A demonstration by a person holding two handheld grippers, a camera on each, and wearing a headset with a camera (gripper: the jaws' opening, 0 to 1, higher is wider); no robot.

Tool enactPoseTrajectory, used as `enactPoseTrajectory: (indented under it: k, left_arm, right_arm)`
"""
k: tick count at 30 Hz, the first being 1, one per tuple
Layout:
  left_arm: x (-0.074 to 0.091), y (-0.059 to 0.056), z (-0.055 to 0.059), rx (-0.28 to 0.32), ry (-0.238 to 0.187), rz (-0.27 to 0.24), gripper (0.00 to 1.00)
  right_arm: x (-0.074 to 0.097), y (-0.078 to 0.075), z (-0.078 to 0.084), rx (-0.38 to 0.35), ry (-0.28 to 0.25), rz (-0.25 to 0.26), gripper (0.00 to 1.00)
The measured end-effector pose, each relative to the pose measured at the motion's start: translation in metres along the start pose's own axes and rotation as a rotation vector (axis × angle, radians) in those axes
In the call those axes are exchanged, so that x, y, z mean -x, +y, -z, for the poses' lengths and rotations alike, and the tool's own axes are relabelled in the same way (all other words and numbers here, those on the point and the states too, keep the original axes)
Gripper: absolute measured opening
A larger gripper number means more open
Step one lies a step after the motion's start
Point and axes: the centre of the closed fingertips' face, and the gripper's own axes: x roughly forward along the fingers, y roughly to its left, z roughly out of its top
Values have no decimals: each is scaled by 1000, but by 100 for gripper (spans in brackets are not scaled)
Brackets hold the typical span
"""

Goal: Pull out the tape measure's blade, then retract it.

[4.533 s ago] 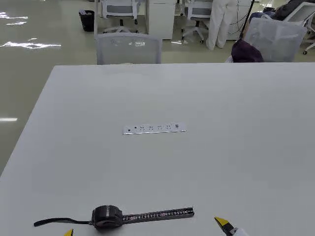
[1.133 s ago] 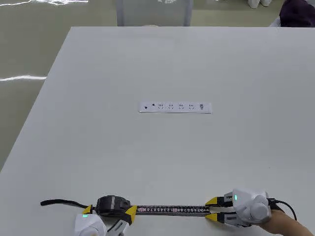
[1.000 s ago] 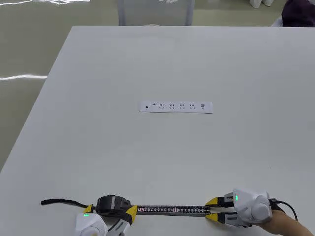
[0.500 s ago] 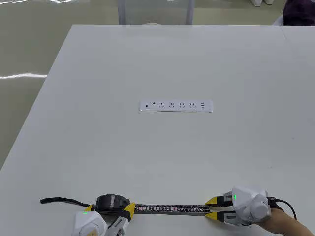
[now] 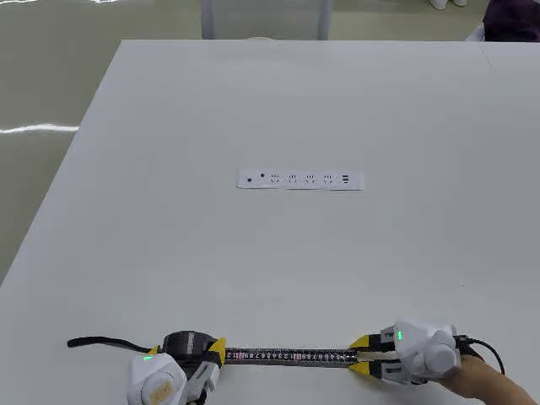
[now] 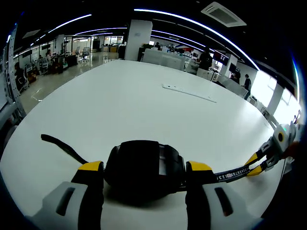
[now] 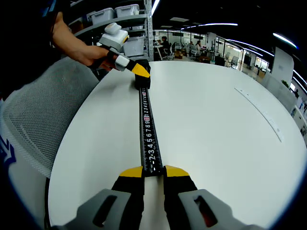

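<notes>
A black tape measure case [image 5: 187, 344] lies near the table's front edge, its strap [image 5: 97, 343] trailing left. My left gripper [image 5: 186, 348] is shut on the case [image 6: 144, 165], one yellow-tipped finger [image 6: 90, 166] on each side. The blade [image 5: 291, 355] is pulled out flat along the table to the right. My right gripper [image 5: 363, 355] is shut on the blade's end. In the right gripper view the blade [image 7: 147, 134] runs from my right gripper [image 7: 153, 171] to the far case [image 7: 142, 81], held by the left gripper [image 7: 127, 62].
A white power strip [image 5: 299, 180] sits flush in the middle of the white table [image 5: 253, 270]. The table's left edge drops to a shiny floor. A chair back [image 5: 261, 18] stands at the far edge. A mesh chair [image 7: 43, 110] is close to the near edge.
Since 4.5 s ago both grippers have come in and taken hold of the case and the blade's end. Over the last second the left gripper has slid forward around the case.
</notes>
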Motion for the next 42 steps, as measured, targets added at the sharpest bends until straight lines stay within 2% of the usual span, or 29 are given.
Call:
enactPoseTrajectory:
  k: [6, 11, 14, 20, 33, 42]
  left_arm:
    - [1, -1, 3, -27, 3, -17, 66]
    - [1, 0, 1, -8, -1, -34, 66]
    - [-1, 1, 0, 26, 8, -47, 67]
    - [-1, 1, 1, 21, 15, -54, 66]
    - [-1, 1, 2, 11, 41, -34, 64]
    - [-1, 1, 2, 10, 43, -28, 63]
  right_arm:
    - [0, 0, 0, -1, 2, 4, 13]
    - [1, 0, -1, -3, 0, 5, 13]
    - [1, 1, -1, -4, 0, 5, 13]
    - [1, 1, -1, -6, -2, 4, 13]
    - [1, 3, -3, -12, -5, -1, 13]
    - [1, 3, -4, -10, -5, 1, 13]
